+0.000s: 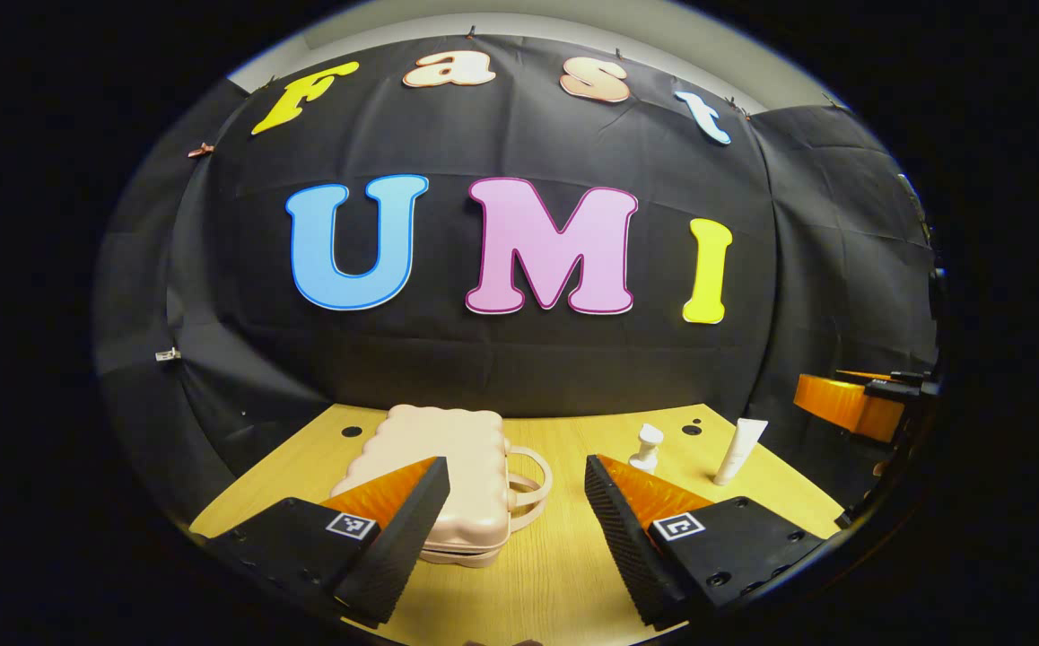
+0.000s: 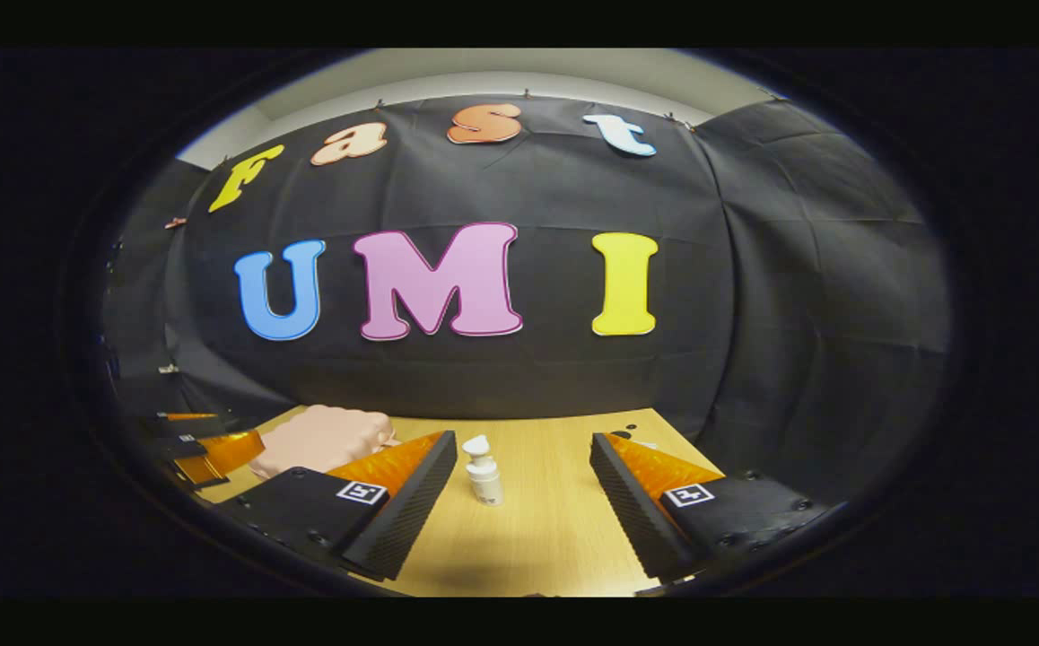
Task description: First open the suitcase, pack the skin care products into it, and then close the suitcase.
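On the wooden table [image 1: 564, 574] a pink suitcase [image 1: 448, 471] lies shut, handle toward the right in the left gripper view. Right of it stand a white pump bottle [image 1: 646, 448] and a white tube [image 1: 738, 450], apart from each other. Left gripper [image 1: 517, 502] is spread wide, holding nothing, above the table near the suitcase. Right gripper [image 2: 523, 484] is likewise spread, with the pump bottle ahead between its fingers, untouched
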The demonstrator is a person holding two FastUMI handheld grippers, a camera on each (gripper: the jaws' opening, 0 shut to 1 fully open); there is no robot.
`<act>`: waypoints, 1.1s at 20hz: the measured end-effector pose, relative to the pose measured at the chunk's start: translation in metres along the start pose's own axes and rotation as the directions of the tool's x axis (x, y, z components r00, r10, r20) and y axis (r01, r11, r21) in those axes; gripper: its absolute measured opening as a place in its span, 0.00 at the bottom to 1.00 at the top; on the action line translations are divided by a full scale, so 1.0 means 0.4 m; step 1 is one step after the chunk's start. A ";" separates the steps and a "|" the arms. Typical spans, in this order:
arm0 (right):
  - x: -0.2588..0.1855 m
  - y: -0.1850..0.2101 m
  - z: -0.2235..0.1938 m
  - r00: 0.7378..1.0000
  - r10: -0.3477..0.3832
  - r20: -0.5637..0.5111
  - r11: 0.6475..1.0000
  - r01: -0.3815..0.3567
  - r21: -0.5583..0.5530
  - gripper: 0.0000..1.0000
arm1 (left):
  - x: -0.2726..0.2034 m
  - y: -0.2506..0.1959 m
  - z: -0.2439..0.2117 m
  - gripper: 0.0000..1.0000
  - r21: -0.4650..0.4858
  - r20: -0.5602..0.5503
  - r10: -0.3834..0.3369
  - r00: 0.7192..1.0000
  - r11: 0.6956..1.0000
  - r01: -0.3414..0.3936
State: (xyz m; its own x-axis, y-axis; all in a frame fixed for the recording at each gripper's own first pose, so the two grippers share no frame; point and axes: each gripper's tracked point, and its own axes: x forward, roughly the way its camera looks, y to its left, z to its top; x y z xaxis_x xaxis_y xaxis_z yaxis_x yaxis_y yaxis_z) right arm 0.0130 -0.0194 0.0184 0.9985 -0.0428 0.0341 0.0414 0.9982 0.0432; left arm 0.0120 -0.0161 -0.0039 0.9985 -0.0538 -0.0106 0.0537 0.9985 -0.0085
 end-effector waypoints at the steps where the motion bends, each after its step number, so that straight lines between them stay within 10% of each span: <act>1: 0.009 -0.002 0.008 1.000 -0.001 0.009 1.000 0.002 -0.006 0.96 | 0.004 0.000 -0.001 0.96 0.003 -0.001 0.005 1.000 1.000 -0.005; 22: 0.212 -0.072 -0.082 0.990 0.108 -0.086 0.986 -0.117 -0.116 0.96 | 0.513 -0.143 -0.247 0.96 0.087 -0.218 -0.046 0.975 0.994 0.066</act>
State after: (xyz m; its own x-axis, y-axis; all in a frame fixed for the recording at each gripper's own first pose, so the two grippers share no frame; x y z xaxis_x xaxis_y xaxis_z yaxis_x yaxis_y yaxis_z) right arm 0.0976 -0.0503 -0.0126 0.9965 0.0686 -0.0477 -0.0722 0.9944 -0.0775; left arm 0.2128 -0.0849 -0.1043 0.9684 -0.1001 -0.2283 0.1205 0.9897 0.0775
